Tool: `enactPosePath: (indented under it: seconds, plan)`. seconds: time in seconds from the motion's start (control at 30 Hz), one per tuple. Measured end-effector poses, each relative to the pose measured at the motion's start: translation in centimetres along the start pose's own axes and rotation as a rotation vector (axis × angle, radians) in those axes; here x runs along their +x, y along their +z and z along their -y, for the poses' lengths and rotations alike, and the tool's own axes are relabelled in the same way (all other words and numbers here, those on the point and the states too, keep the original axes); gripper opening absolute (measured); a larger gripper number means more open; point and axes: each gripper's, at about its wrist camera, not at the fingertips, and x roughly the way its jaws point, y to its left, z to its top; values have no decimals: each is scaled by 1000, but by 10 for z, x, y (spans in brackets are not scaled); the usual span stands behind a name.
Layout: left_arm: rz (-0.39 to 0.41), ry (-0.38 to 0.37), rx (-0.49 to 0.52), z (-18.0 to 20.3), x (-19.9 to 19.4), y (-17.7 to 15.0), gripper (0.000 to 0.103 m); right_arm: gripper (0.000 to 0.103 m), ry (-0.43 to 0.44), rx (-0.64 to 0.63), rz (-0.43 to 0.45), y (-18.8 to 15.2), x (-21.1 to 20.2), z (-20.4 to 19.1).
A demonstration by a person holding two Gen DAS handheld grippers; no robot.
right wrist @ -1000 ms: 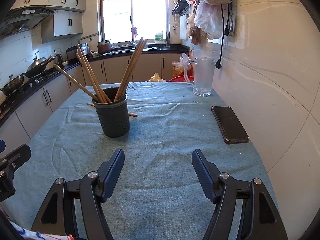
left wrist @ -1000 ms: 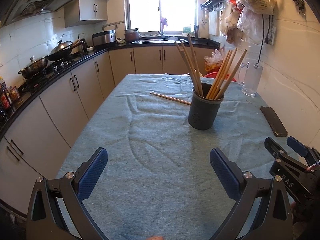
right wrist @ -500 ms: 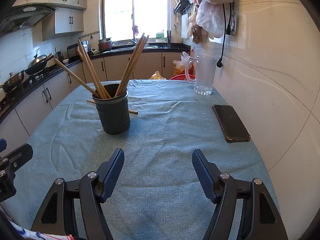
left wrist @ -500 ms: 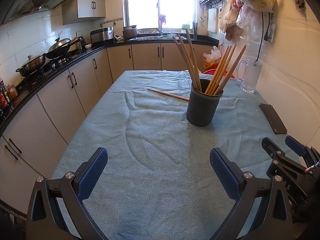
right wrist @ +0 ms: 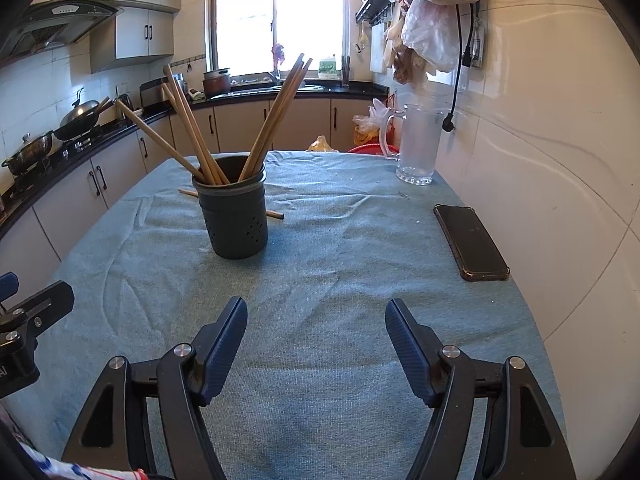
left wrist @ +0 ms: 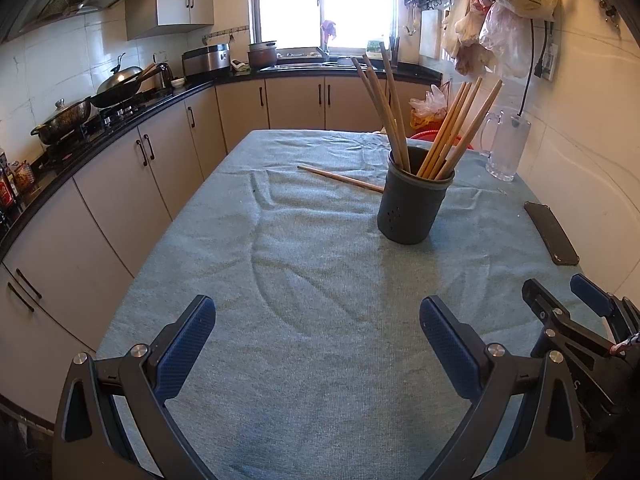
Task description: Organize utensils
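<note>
Left wrist view: left gripper (left wrist: 318,330) and right gripper (right wrist: 316,330) both gape wide, empty, above blue cloth table (left wrist: 320,280); dark cylindrical holder (left wrist: 414,198) holds wooden chopsticks (left wrist: 452,132); one chopstick (left wrist: 340,178) lies behind.

A: Surface? A table under a wrinkled blue-grey terry cloth (left wrist: 320,280).

B: On it: dark grey perforated round holder (left wrist: 412,216), centre. One loose wooden chopstick (left wrist: 340,178) flat at its ten o'clock. Clear glass handled jug (left wrist: 506,148) at two o'clock; black slab phone (left wrist: 551,233) at three o'clock.
</note>
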Motion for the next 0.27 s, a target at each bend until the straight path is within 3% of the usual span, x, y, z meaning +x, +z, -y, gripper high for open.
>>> enactPosePath:
  seconds: [0.27]
  plan:
    - [-18, -3, 1, 0, 4, -1, 101, 77, 8, -7, -24, -2, 6, -1]
